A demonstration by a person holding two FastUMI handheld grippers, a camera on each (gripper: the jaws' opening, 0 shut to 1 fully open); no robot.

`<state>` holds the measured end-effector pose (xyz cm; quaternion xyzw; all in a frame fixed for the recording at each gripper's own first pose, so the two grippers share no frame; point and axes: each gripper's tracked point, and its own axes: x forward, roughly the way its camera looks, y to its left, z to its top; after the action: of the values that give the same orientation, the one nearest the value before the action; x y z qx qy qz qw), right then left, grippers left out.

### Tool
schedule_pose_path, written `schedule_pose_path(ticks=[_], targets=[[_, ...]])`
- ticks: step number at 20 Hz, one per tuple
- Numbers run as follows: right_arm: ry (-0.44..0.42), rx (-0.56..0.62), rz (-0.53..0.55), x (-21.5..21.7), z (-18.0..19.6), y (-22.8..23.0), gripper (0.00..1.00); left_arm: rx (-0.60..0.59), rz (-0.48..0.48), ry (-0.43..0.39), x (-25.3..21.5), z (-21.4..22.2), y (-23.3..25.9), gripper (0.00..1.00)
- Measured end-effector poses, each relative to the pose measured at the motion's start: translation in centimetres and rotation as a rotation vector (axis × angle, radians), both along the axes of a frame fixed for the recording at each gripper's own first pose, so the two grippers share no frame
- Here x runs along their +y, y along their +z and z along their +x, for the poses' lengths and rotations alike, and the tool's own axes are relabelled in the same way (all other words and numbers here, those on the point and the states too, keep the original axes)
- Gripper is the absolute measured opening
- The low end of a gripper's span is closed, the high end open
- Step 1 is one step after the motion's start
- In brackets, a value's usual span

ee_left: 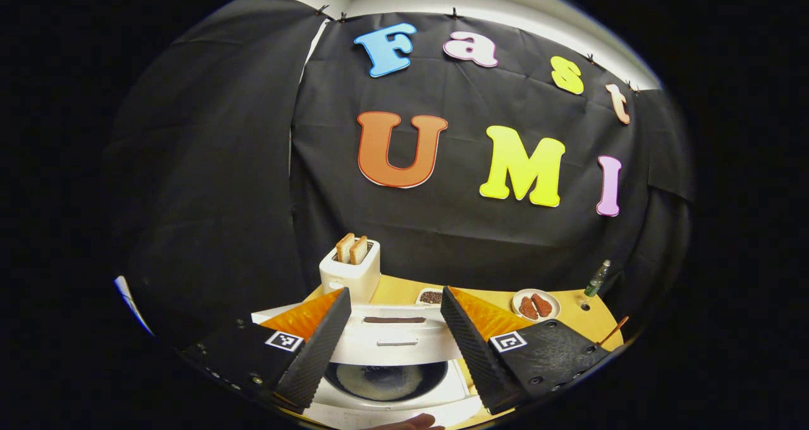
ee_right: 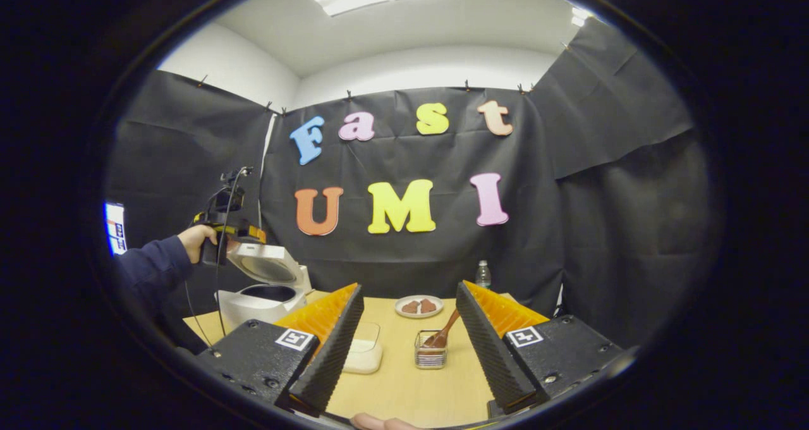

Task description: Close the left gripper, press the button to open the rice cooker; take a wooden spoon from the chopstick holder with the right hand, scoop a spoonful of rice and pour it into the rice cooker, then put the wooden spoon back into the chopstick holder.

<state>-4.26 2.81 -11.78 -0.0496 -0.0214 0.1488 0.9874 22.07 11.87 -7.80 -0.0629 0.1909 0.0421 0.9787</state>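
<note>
Rice cooker [ee_right: 265,284] stands lid-up at 9 o'clock on the tabletop [ee_right: 404,379] in the right gripper view. Wooden spoon [ee_right: 442,335] sits in the chopstick holder [ee_right: 431,356] at 6 o'clock, between the spread fingers of the right hand-held gripper [ee_right: 411,348]. Left hand-held gripper [ee_left: 395,348] hangs released over the cooker's open pot.

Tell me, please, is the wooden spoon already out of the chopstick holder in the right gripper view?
No, the wooden spoon stands in the chopstick holder on the table, ahead of the open right gripper.

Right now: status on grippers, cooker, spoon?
Left gripper open above rice cooker, lid up. Right gripper open, empty, facing wooden spoon in chopstick holder. Nothing between.
</note>
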Motion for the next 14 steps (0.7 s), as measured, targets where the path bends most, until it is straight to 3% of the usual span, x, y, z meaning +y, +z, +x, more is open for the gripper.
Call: schedule_pose_path(ticks=[6, 14], targets=[[-0.082, -0.145, -0.027, -1.7, -3.1, 2.7, 0.96, 0.044, 0.026, -0.016, -0.1, -2.4, -2.9, 0.94], [-0.076, -0.123, -0.026, -1.1, -3.8, 2.3, 0.95, 0.137, 0.058, -0.065, -1.2, -4.1, -7.3, 0.96]])
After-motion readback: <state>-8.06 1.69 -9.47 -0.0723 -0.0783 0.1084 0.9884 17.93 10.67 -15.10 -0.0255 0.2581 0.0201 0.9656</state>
